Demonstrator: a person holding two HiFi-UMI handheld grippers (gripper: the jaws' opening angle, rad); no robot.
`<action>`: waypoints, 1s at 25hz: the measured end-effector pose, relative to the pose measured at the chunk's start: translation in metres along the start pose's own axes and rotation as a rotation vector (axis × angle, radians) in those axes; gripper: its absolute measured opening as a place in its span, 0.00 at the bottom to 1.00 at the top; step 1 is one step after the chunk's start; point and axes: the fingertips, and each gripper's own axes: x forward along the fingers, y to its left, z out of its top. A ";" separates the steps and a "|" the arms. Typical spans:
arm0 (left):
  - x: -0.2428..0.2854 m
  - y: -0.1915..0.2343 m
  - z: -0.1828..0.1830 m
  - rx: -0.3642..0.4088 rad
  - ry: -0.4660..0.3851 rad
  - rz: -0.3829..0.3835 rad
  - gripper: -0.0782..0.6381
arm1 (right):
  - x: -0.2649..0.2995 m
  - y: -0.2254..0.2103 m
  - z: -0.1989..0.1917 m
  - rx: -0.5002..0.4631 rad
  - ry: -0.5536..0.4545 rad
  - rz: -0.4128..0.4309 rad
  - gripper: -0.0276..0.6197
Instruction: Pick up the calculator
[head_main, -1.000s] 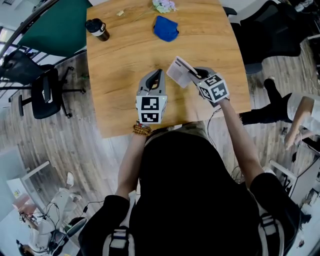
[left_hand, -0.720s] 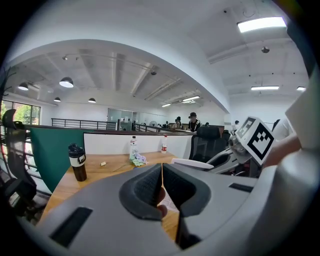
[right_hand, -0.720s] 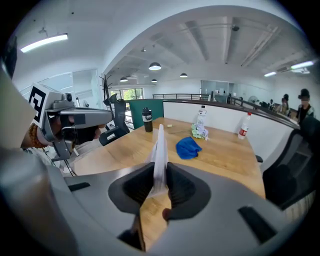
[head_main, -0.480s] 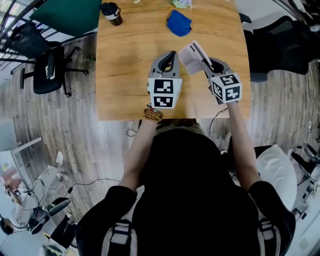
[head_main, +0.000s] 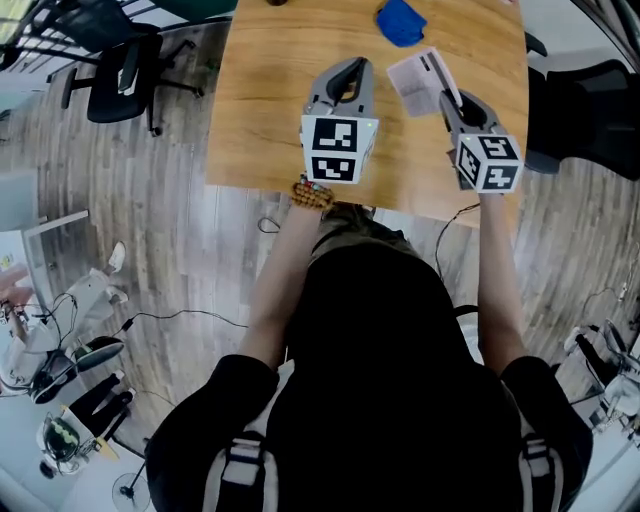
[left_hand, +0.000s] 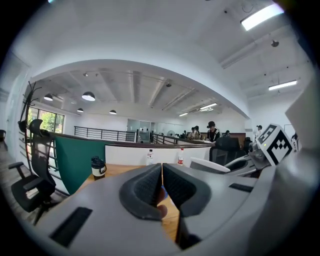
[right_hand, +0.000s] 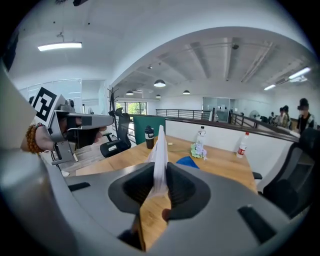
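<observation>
Both arms reach forward over the table (head_main: 262, 110) — right gripper (head_main: 446, 95) pinches the calculator (head_main: 415, 82), left gripper (head_main: 352, 72) has jaws together, empty.

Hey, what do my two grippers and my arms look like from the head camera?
Both the left gripper and right gripper are grey plastic with dark ribbed pads, each carrying a white cube with black square markers. A brown bead bracelet circles the left wrist; the sleeves are black.

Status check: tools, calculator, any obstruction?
Left tool shut, empty. Right tool shut on calculator, edge-up above table. Blue cloth beyond, nothing obstructing.
</observation>
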 end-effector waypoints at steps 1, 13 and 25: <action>-0.006 0.004 0.002 0.013 -0.003 0.008 0.14 | 0.000 0.002 0.001 -0.001 -0.007 0.004 0.17; -0.033 0.012 -0.001 0.047 0.000 0.063 0.14 | -0.009 0.011 0.011 -0.017 -0.055 0.037 0.17; -0.027 -0.020 0.013 0.117 -0.020 0.016 0.14 | -0.032 0.000 0.050 -0.028 -0.168 0.025 0.17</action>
